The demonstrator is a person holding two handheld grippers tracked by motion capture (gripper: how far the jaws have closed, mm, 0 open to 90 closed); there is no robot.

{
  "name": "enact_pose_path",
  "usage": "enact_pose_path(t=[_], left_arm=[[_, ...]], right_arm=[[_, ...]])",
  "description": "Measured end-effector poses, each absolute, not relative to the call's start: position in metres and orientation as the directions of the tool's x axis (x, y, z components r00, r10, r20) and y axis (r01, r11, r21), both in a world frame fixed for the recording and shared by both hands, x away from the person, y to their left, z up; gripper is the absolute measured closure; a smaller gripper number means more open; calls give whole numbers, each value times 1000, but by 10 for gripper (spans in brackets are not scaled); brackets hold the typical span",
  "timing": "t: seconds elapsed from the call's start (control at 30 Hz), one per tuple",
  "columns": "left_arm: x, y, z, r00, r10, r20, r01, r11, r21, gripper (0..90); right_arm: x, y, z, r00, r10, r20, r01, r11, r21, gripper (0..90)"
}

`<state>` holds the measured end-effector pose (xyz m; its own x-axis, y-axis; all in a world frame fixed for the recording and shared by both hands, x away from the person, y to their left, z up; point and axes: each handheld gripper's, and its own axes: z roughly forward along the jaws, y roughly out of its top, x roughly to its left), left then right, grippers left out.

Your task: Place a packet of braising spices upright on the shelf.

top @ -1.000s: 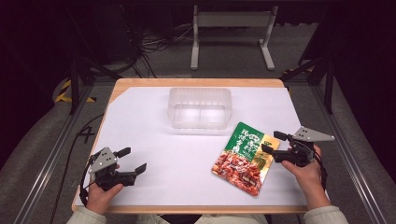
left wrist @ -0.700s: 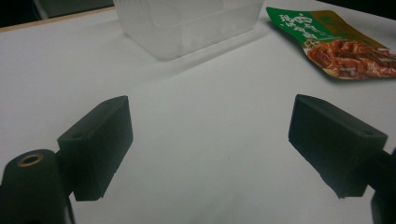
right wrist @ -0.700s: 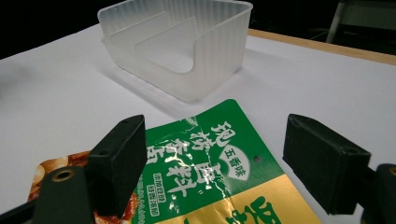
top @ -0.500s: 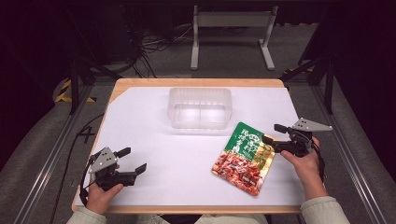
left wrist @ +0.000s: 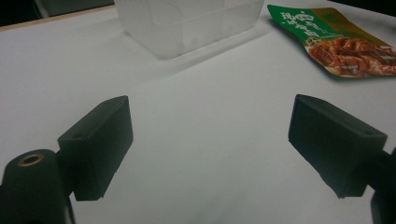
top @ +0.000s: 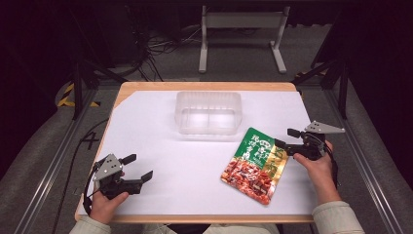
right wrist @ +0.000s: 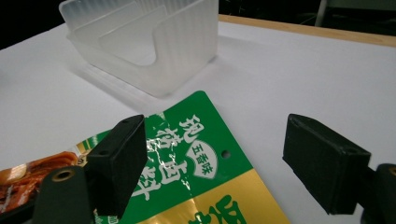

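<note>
Pouch (top: 255, 165): green and gold, printed Chinese characters, flat on white table (top: 160, 136), front of clear tub (top: 209, 112).
Right gripper (top: 287, 139): jaws spread, over pouch's top corner.
Left gripper (top: 137, 167): jaws spread, empty.

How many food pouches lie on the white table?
1: the flat green, gold and red foil food pouch lies right of centre, in front of the clear plastic container, beside the right tongs.

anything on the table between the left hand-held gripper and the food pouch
Nothing: bare white table cover lies between the left hand-held gripper and the food pouch, as the high view and left gripper view show.
</note>
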<state>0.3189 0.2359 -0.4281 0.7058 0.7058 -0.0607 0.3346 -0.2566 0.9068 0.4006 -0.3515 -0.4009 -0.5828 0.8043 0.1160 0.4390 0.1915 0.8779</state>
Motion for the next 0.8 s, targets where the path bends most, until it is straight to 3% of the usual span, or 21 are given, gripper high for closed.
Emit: enact_pose_path(t=[0.57,0.8], left_arm=[[319,236,-428,707,704,-64,338,-257,905,147],[320,236,-429,706,705,-64,339,-257,905,147]], right_arm=[[414,-362,-429,-500,852,156,614,222,757,237],[415,-362,-433,-504,846,176,635,224,739,238]])
